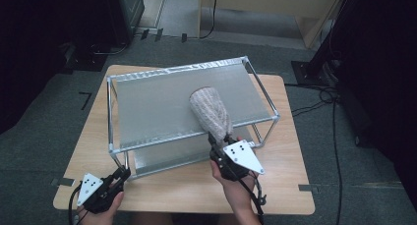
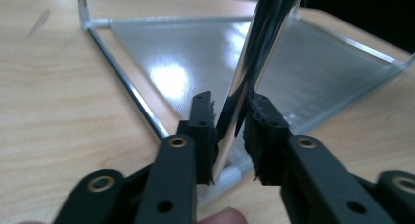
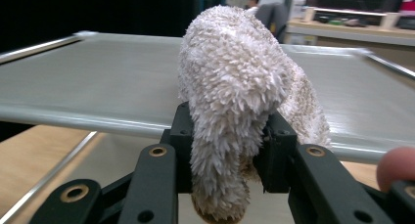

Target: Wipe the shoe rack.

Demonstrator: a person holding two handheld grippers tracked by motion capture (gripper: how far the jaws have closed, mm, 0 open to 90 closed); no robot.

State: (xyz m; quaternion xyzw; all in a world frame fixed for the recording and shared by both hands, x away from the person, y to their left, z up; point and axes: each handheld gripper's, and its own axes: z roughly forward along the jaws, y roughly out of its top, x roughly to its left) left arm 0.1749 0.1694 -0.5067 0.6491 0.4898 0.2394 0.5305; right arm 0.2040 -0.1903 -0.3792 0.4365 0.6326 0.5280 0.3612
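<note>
A fuzzy beige cloth [image 1: 211, 112] lies lengthwise on the top shelf of a two-tier metal rack [image 1: 177, 70], its near end hanging over the front rail. My right gripper [image 1: 216, 142] is shut on that near end; in the right gripper view the cloth [image 3: 230, 82] bulges up between the jaws of the right gripper [image 3: 225, 136]. My left gripper [image 1: 124, 174] sits at the rack's front left leg [image 1: 127, 161]. In the left gripper view the chrome leg [image 2: 254, 53] stands between the jaws of the left gripper [image 2: 230, 121], and a thin gap shows at the right pad [image 2: 259, 131].
The rack stands on a wooden table [image 1: 295, 185] with bare wood in front of it and to both sides. Its lower shelf [image 2: 303, 72] holds nothing. Cables lie on the floor to the right of the table.
</note>
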